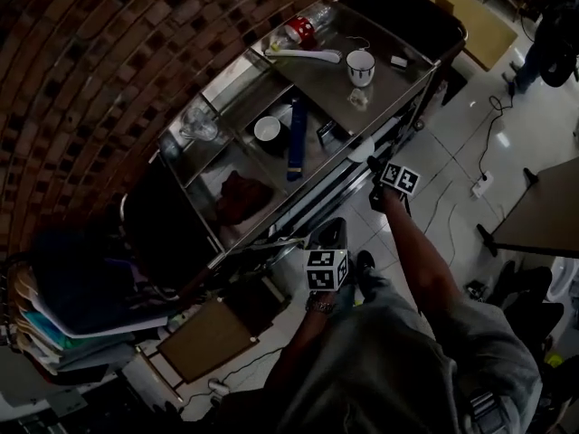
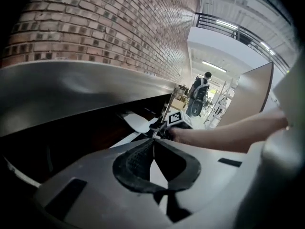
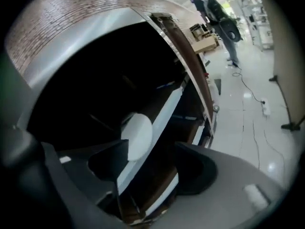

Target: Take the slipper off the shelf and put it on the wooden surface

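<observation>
Left gripper (image 2: 153,143): jaws closed together, nothing between them.
Right gripper (image 3: 152,147): jaws apart, pointing into the dark lower shelf, gripping nothing.
Slipper (image 3: 137,136): white, on that lower shelf at 10 o'clock of the jaw gap, near one jaw tip.
Metal rack (image 1: 398,84): at 12 o'clock from the person.
Mug (image 1: 360,66): upright on the rack's top.

You are working in what looks like an open lab or workshop hall. Behind the steel shelf (image 1: 398,75) rises a bare brick wall (image 1: 109,52). In front of the shelf, a glossy tiled floor (image 1: 452,156) carries a trailing cable (image 1: 491,132) and a power strip (image 1: 479,186). Beyond the shelf are strip lights (image 2: 214,67) and a balcony railing (image 2: 228,25).
</observation>
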Available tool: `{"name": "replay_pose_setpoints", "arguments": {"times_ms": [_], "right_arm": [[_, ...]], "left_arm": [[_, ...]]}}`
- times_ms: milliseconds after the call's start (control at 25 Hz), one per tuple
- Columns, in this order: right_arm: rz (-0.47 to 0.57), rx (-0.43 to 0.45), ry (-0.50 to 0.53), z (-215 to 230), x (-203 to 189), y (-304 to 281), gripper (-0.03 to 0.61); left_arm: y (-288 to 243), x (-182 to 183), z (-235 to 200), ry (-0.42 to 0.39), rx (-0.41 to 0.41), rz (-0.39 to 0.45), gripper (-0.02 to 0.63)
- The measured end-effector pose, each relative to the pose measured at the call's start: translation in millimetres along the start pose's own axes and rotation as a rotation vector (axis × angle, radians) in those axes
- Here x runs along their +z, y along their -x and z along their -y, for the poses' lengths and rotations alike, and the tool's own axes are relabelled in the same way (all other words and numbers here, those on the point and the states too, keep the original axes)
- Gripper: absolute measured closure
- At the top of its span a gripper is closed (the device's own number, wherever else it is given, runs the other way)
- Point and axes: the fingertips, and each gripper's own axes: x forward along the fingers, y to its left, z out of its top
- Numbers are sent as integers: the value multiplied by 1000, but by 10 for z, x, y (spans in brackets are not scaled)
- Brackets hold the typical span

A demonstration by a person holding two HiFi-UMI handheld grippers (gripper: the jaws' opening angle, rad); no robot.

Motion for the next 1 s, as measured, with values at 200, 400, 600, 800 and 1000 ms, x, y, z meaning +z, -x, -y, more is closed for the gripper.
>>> {"name": "replay_pose_setpoints", "arguments": {"times_ms": [200,400,600,800,1000], "right_arm": [[2,-7,-57,61,148,-492,242],[-27,63,-64,-56,119,-616,430],[-32,86,144,-213,130,-243,511],[-37,-78,563,-493,151,609,534],[-55,-75,737,-780,-197,1231,545]], "left_arm": [[-42,-165,-228,65,57,-29,609],[-95,-66,-306,90,78,-16,609],[-190,63,-216,63,65,-2,609],[-271,279,-119,21,54,32,609],[-257,431,-116,14,90,59,609]]}}
